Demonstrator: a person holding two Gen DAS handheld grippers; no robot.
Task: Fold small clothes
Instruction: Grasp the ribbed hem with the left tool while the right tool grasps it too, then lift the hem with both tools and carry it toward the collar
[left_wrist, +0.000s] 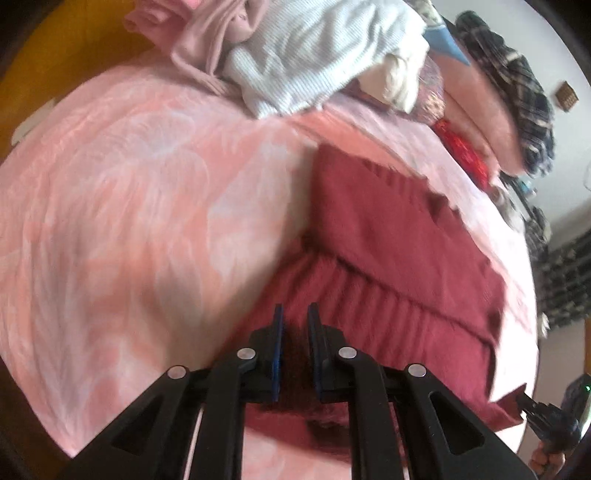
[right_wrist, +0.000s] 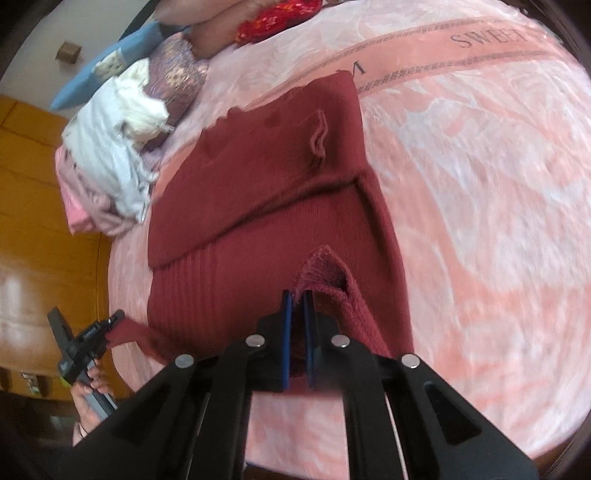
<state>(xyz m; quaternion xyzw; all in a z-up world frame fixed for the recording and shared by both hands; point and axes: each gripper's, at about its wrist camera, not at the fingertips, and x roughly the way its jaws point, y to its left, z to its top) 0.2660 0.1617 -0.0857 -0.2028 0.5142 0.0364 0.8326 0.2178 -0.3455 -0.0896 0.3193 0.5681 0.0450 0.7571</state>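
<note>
A dark red knitted sweater (left_wrist: 388, 240) lies partly folded on a pink bedspread (left_wrist: 129, 184), its upper part laid over the ribbed lower part. My left gripper (left_wrist: 295, 308) is shut on the sweater's near hem, with red knit bunched between the blue pads. In the right wrist view the sweater (right_wrist: 258, 177) spreads ahead, and my right gripper (right_wrist: 296, 295) is shut on a raised fold of its hem. Each view shows the other gripper pinching the opposite corner: the right gripper (left_wrist: 526, 400) at lower right, the left gripper (right_wrist: 116, 319) at lower left. The hem hangs lifted between them.
A pile of loose clothes (left_wrist: 295, 55), pale blue, white and pink, sits at the bed's far side (right_wrist: 110, 147). Pillows (left_wrist: 480, 110), a plaid cloth (left_wrist: 517, 85) and a red cushion (right_wrist: 277, 18) line the head of the bed. An orange wooden wardrobe (right_wrist: 29, 184) stands beside the bed.
</note>
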